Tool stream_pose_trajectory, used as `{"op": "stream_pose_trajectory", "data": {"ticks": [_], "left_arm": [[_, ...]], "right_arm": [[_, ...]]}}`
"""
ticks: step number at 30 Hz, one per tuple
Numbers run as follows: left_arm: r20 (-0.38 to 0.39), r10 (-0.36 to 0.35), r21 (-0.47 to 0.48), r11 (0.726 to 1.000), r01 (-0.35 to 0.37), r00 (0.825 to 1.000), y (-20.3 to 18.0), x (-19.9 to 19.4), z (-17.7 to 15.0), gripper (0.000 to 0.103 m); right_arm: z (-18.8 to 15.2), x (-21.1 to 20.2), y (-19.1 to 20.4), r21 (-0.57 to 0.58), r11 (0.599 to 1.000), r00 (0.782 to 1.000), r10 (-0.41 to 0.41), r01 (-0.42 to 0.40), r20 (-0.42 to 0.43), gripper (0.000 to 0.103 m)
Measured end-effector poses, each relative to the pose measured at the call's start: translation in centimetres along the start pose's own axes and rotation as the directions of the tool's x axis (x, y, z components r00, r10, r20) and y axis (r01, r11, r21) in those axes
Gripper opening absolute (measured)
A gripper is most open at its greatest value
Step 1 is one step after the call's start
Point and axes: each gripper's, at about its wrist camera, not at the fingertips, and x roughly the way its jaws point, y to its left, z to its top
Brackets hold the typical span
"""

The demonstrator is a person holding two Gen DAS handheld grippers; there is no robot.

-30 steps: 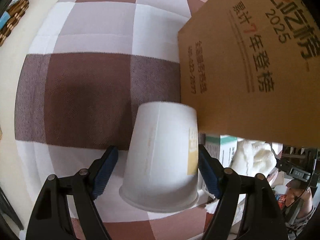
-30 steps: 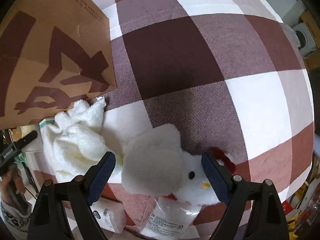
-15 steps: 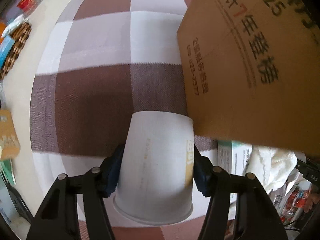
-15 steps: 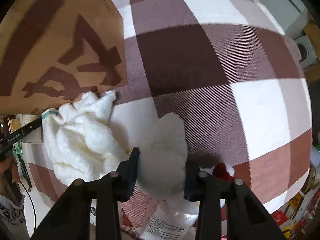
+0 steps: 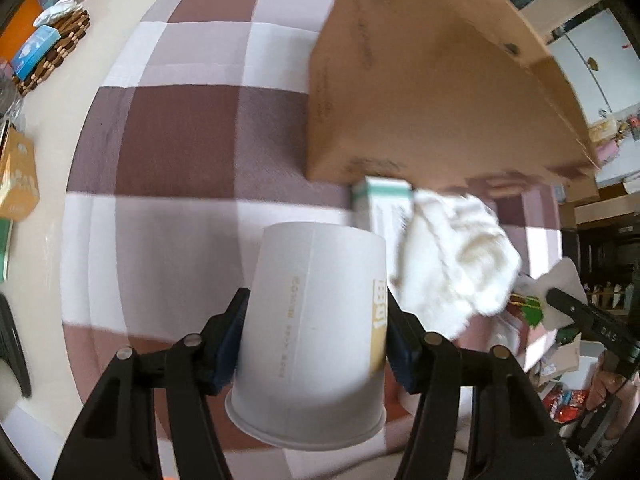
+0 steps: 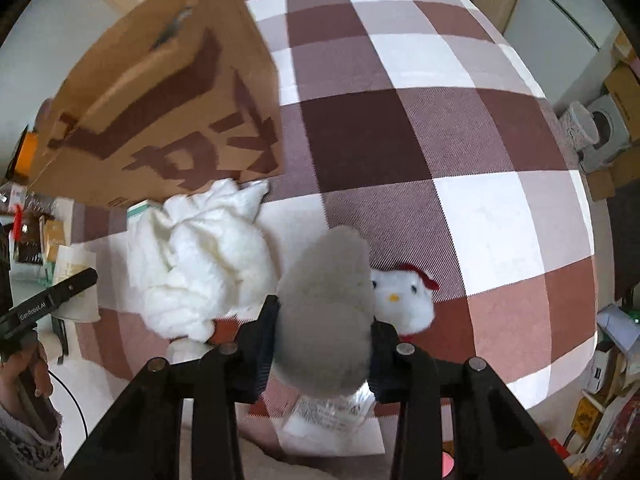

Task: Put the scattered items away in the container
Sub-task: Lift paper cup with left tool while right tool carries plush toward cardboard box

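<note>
The left gripper (image 5: 316,340) is squeezed tight on a white paper cup (image 5: 316,332), with its blue pads (image 5: 234,336) pressing both sides. The cup is tipped with its wide open end nearest the camera, and it is held up above the brown and white checked cloth (image 5: 172,140). The right gripper (image 6: 322,340) is clamped on the soft grey and white part of a white plush chicken toy (image 6: 402,296), whose face with a yellow beak and red comb peeks out just beside the right pad. A big brown cardboard box (image 6: 160,96) stands on the cloth. A fluffy white towel (image 6: 200,268) lies bunched up just in front of the box. A small white and green carton (image 5: 384,204) sits against the box, touching the towel.
</note>
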Motion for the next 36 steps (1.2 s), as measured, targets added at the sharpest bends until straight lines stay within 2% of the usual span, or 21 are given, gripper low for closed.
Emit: {"op": "stream_pose_trajectory", "data": {"ticks": [2,6,9,14,19,24,36], "left_arm": [[0.001,-0.01,0.007,1.0,0.01,1.0,-1.7,-1.0,-2.8,0.062],[-0.01,-0.011,0.022,1.0,0.011,1.0,-4.8,-1.6,-3.3,0.062],[-0.012,0.008,0.042,0.999,-0.007,1.0,-3.9,-1.8,-3.6,0.062],[-0.029,0.008,0.042,0.999,-0.006,1.0,-6.4,-1.2,-4.5,0.062],[-0.029,0.009,0.028,1.0,-0.008,1.0,-7.8,-2.6,-5.6,0.062],[-0.017,0.031,0.06,0.998,-0.03,0.999,-9.4,-3.7,-5.6,0.062],[0.039,0.046,0.104,0.993,-0.05,0.998,-11.4,-6.4,-3.8,0.062]], "right_arm": [[-1.1,-0.5,0.3,-0.027,1.0,1.0,-0.006,0.006,0.006,0.037],[-2.1,-2.5,-0.1,-0.053,0.999,1.0,-0.007,0.006,-0.008,0.037],[-2.8,-3.0,0.8,-0.06,0.998,1.0,0.005,-0.006,-0.019,0.037],[-4.1,-3.5,2.1,-0.092,0.996,1.0,0.015,-0.017,-0.021,0.037],[-4.8,-4.5,3.1,-0.107,0.994,1.0,0.031,-0.031,-0.006,0.037],[-4.9,-6.1,4.5,-0.156,0.987,0.999,0.032,-0.029,0.021,0.037],[-3.7,-8.5,6.1,-0.175,0.983,0.995,0.063,-0.049,0.072,0.037]]}}
